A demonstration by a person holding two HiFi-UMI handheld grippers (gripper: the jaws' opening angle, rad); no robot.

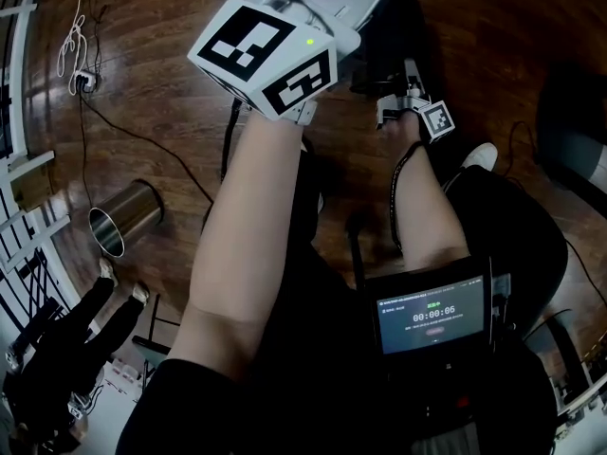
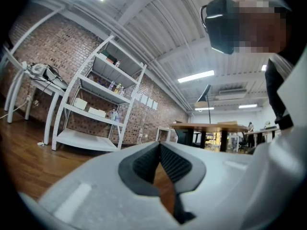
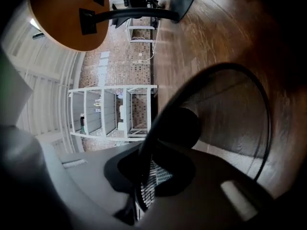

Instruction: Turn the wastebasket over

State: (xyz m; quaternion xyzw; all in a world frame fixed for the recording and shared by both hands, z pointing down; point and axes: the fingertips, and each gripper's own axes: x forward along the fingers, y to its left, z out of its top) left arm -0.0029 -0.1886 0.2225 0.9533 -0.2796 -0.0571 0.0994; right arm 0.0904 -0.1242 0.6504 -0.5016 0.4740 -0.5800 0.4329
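Out over the wooden floor (image 1: 161, 93), the action is all on the right side. The right hand-held gripper (image 3: 151, 172) has its 2 jaws clamped on the black mesh wastebasket (image 3: 223, 111). It is pinching the thin wall right at the rim, and in the right gripper view you can see the mesh squeezed between the dark pads. The round rim (image 3: 217, 67) sweeps up and away from the jaws in 1 big hoop, with floorboards showing through the mesh behind it. Whether the basket sits upright or tipped, I can't tell from here. In the head view this hand-held gripper reaches out past the right forearm (image 1: 422, 207), and the basket is only a dark shape just beyond it.

Over to the left hand-held gripper (image 2: 159, 146): its pads are pressed together at the tips with nothing between them. Just a sliver of floor shows in the gap lower down. It points out level across the room, toward a white shelf rack (image 2: 96, 104) against a brick wall (image 2: 53, 47). Its marker cube (image 1: 266, 55) fills the top of the head view.

Off to the left, a shiny steel bin (image 1: 125, 218) sits on the floor. A small screen (image 1: 432, 313) glows at the person's chest.
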